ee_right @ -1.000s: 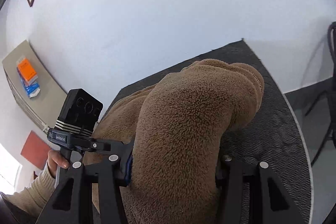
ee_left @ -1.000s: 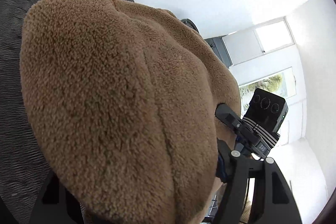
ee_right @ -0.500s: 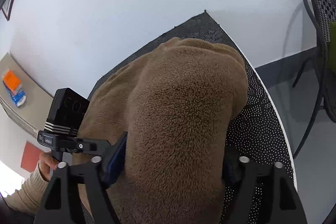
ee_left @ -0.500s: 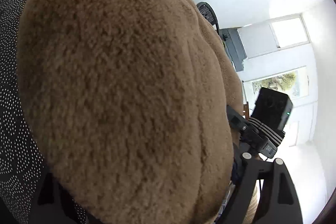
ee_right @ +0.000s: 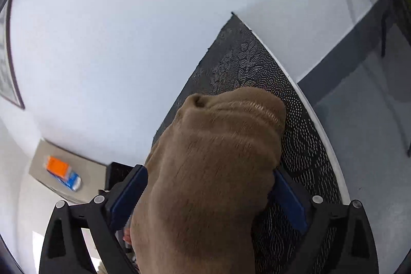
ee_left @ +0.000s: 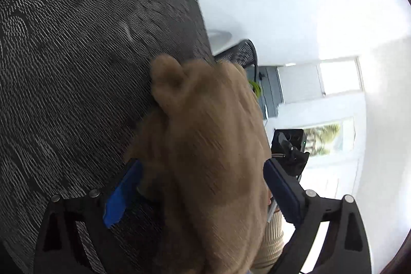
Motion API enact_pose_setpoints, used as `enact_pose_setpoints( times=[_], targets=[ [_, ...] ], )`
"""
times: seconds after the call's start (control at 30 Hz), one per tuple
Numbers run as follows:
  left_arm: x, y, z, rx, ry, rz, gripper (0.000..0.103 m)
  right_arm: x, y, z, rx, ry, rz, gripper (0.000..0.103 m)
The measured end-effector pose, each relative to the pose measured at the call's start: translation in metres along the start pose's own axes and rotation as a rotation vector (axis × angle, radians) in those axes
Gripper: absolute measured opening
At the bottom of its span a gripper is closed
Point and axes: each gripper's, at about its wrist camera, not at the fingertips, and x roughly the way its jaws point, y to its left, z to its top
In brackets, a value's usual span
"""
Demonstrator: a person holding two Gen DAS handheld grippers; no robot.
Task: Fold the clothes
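Note:
A brown fleece garment (ee_left: 205, 145) lies bunched on the dark patterned table mat (ee_left: 77, 68). It runs between the fingers of my left gripper (ee_left: 203, 186), which is open, with a gap showing beside the left blue pad (ee_left: 123, 191). In the right wrist view the same fleece (ee_right: 218, 145) sits between the fingers of my right gripper (ee_right: 208, 194), also open, its right pad (ee_right: 287, 197) just off the cloth. Motion blur softens the fleece. Its lower part is hidden below both frames.
The mat's far corner (ee_right: 232, 14) meets a white wall, and its right edge (ee_right: 321, 120) drops to a grey floor. A black chair (ee_left: 244, 53) stands beyond the table. A person's ribbed sleeve (ee_left: 272, 243) is near the garment. A shelf holds an orange box (ee_right: 57, 166).
The fleece, held up and filling both views before, has dropped onto the mat and looks smaller. Both sets of fingers have spread a little, and more of the mat shows.

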Motion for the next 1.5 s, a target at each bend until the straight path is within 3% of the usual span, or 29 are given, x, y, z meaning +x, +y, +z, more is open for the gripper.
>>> enact_pose_setpoints(
  times=[0.17,0.33,0.43,0.5,0.6,0.67,0.8,1.0,1.17,1.27,1.4,1.5],
  targets=[
    [0.021,0.002,0.011,0.019,0.080,-0.023,0.098,0.026,0.000,0.023,0.013,0.059,-0.056,0.098],
    [0.052,-0.019,0.015,0.079,0.108,-0.013,0.098,0.041,0.020,0.030,-0.128,0.084,-0.101,0.098],
    [0.069,-0.059,0.013,0.214,0.062,-0.022,0.098,0.018,0.047,0.022,-0.263,0.018,-0.100,0.086],
    [0.055,-0.078,0.016,0.339,0.023,-0.014,0.098,0.013,0.060,0.023,-0.341,-0.041,-0.076,0.076],
    [0.036,-0.093,0.026,0.490,-0.017,0.074,0.098,0.010,0.084,0.016,-0.496,-0.085,-0.130,0.076],
    [0.045,-0.096,0.031,0.497,-0.024,0.168,0.098,0.028,0.086,0.019,-0.541,-0.061,-0.225,0.076],
    [0.078,-0.083,0.066,0.420,-0.027,0.319,0.098,0.056,0.072,0.021,-0.534,-0.023,-0.419,0.076],
    [0.086,-0.091,0.071,0.436,-0.027,0.364,0.098,0.064,0.082,0.015,-0.591,-0.019,-0.541,0.078],
    [0.054,-0.113,0.055,0.462,-0.116,0.379,0.098,0.041,0.133,-0.020,-0.824,-0.170,-0.682,0.080],
    [0.056,-0.114,0.038,0.507,-0.185,0.359,0.099,0.015,0.161,-0.061,-0.953,-0.263,-0.708,0.082],
    [0.046,-0.149,-0.023,0.624,-0.176,0.276,0.099,-0.008,0.178,-0.130,-1.021,-0.293,-0.637,0.082],
    [0.079,-0.160,-0.059,0.744,-0.132,0.268,0.099,-0.004,0.163,-0.148,-0.988,-0.250,-0.661,0.082]
  ],
)
